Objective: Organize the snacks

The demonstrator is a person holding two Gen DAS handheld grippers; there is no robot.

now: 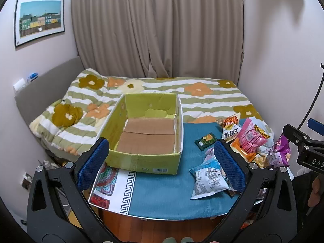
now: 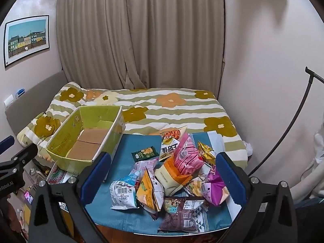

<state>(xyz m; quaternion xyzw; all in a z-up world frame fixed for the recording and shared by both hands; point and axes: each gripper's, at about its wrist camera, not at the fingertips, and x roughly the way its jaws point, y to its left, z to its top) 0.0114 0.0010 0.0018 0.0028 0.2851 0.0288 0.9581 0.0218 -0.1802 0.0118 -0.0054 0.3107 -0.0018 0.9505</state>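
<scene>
We count roughly a dozen crinkled, bright snack packets (image 2: 172, 174) heaped at five o'clock on the blue-clothed surface (image 2: 121, 141); one dark green packet (image 2: 144, 153) lies apart. One empty green box (image 1: 145, 129) sits at ten o'clock, overhanging the left edge. Both the left hand-held gripper (image 1: 160, 162) and the right hand-held gripper (image 2: 162, 178) gape wide, holding nothing.

Green cardboard box (image 1: 141, 133) sits left on blue-clothed table (image 1: 162, 198); heap of snack packets (image 2: 172, 174) lies right; floral-quilted bed (image 1: 202, 95) behind.
</scene>
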